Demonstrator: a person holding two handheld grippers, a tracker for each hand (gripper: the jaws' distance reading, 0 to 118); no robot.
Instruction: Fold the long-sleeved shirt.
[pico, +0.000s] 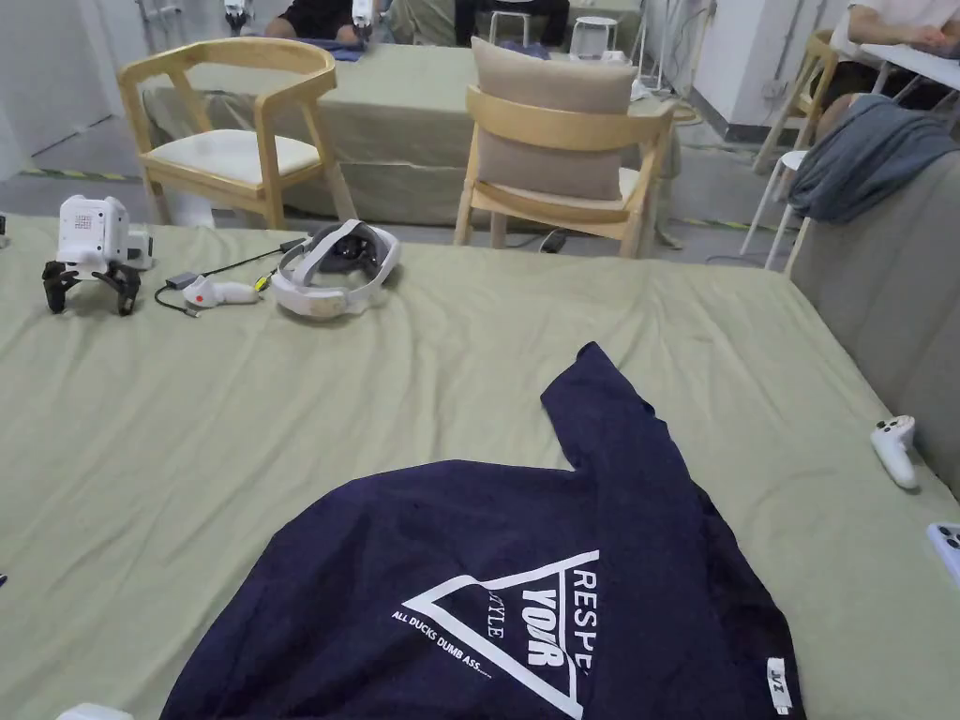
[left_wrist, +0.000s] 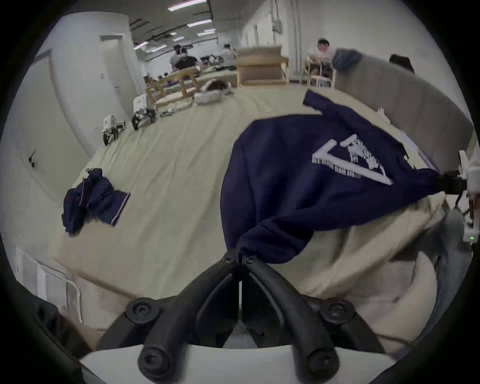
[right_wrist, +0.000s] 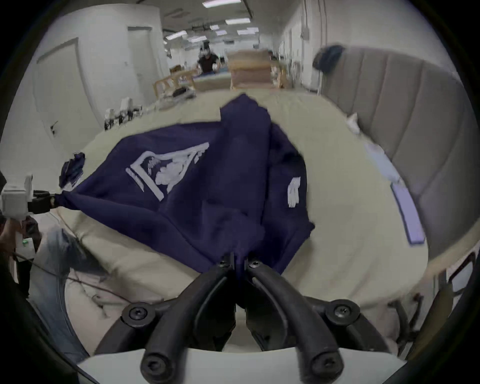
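Observation:
A navy long-sleeved shirt (pico: 525, 572) with a white triangle print lies on the green-covered table (pico: 281, 422), one sleeve reaching away from me toward the far side. In the left gripper view my left gripper (left_wrist: 240, 258) is shut on a bunched edge of the shirt (left_wrist: 298, 176) near the table's front. My right gripper (right_wrist: 239, 261) is likewise shut on another part of the shirt's (right_wrist: 207, 187) near edge. Each gripper view shows the other gripper off to the side pinching the cloth: the right one (left_wrist: 445, 181) and the left one (right_wrist: 42, 201). The cloth is stretched between them.
A white headset (pico: 336, 267), a small controller (pico: 220, 292) with cable and a spare gripper unit (pico: 92, 251) sit at the far left. Another controller (pico: 893, 450) and a phone (pico: 947, 548) lie at the right edge. A second dark garment (left_wrist: 91, 197) lies left. Wooden chairs (pico: 562, 169) stand beyond.

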